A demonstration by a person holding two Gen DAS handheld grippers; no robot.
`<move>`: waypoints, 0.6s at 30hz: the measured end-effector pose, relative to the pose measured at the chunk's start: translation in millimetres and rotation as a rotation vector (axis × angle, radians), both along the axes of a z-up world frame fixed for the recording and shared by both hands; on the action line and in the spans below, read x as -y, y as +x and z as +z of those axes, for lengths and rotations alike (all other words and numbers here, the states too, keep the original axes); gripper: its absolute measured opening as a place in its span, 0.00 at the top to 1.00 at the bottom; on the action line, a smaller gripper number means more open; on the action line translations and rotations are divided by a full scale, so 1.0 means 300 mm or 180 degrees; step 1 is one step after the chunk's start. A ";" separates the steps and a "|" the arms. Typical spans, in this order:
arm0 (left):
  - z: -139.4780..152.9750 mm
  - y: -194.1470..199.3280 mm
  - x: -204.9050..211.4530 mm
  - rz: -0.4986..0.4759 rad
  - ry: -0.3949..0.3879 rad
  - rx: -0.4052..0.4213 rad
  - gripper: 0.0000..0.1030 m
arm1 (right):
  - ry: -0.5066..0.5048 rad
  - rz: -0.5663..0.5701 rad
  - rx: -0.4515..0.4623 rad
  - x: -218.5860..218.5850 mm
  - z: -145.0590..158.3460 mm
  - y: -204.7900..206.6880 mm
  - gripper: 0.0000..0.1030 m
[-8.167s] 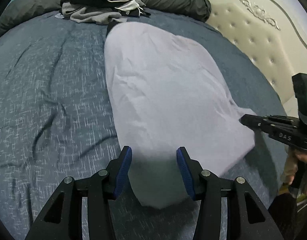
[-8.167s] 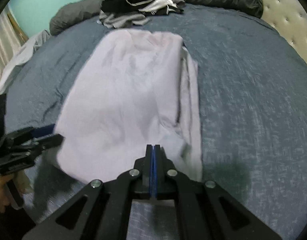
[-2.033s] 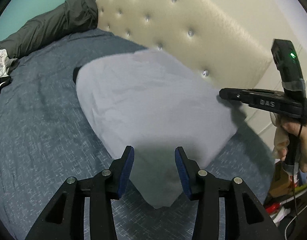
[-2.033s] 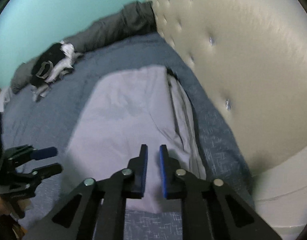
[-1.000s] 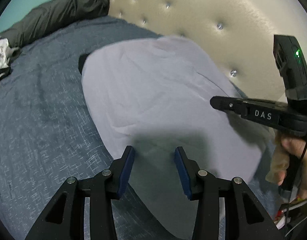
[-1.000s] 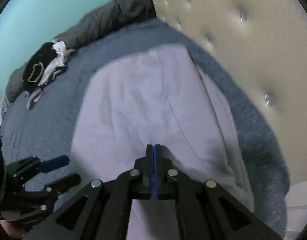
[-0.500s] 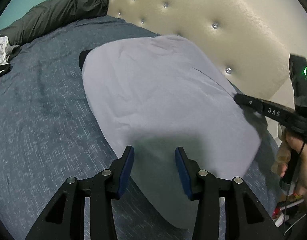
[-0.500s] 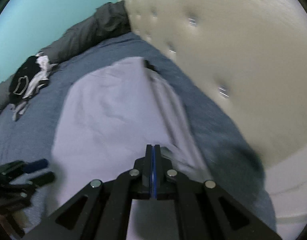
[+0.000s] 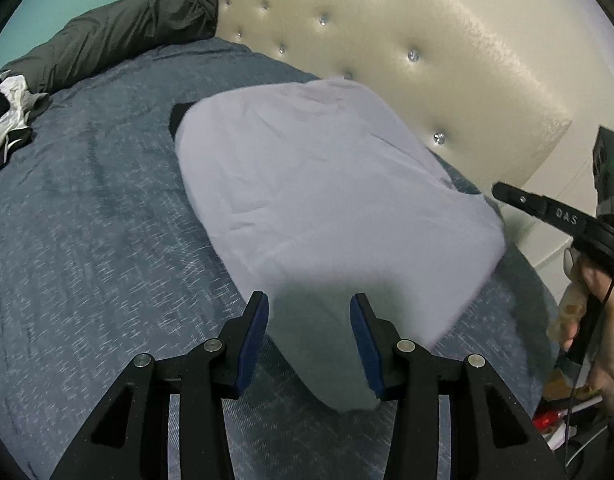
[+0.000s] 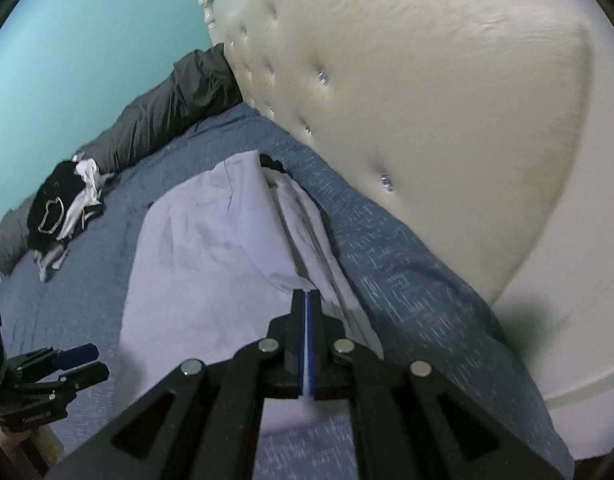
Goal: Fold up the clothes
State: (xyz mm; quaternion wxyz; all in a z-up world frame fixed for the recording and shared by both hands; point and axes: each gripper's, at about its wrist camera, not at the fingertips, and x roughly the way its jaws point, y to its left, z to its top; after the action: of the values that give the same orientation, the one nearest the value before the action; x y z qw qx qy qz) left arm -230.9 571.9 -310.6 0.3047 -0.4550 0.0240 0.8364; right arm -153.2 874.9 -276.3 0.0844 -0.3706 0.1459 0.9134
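Observation:
A pale lilac garment (image 9: 327, 192) lies folded lengthwise on the blue bedspread (image 9: 87, 220), close to the cream tufted headboard (image 9: 447, 40). My left gripper (image 9: 309, 316) is open, its blue pads either side of the garment's near end, holding nothing. My right gripper (image 10: 306, 300) is shut on the garment's right near edge (image 10: 291, 276), which shows several stacked layers. The right gripper also shows in the left wrist view (image 9: 503, 194) at the garment's right corner. The left gripper shows open in the right wrist view (image 10: 83, 362).
A pile of black and white clothes (image 10: 67, 204) lies farther up the bed. A rolled dark grey duvet (image 9: 119, 28) lies along the far edge by the teal wall (image 10: 87, 20). The bed's right edge drops off near the headboard; clutter (image 9: 555, 420) sits on the floor.
The right gripper closed about a second ago and has pulled the garment's right edge outward and toward me. The left gripper stays open and has barely moved.

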 end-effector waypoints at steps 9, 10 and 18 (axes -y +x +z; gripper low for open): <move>0.146 0.101 0.058 0.0046 0.0019 -0.0163 0.54 | -0.0033 -0.0042 -0.0139 0.073 0.101 0.124 0.99; 0.166 0.116 0.067 0.0050 0.0027 -0.0186 0.54 | -0.0031 -0.0043 -0.0151 0.084 0.115 0.147 0.99; 0.295 0.226 0.118 0.0047 0.0077 -0.0332 0.46 | -0.0057 -0.0082 -0.0231 0.177 0.220 0.267 0.99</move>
State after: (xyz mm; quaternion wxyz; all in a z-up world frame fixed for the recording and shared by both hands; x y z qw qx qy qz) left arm -163.1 536.5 -222.1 0.3023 -0.4072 0.0264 0.8614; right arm -73.2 821.8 -210.4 0.0874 -0.3361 0.1619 0.9237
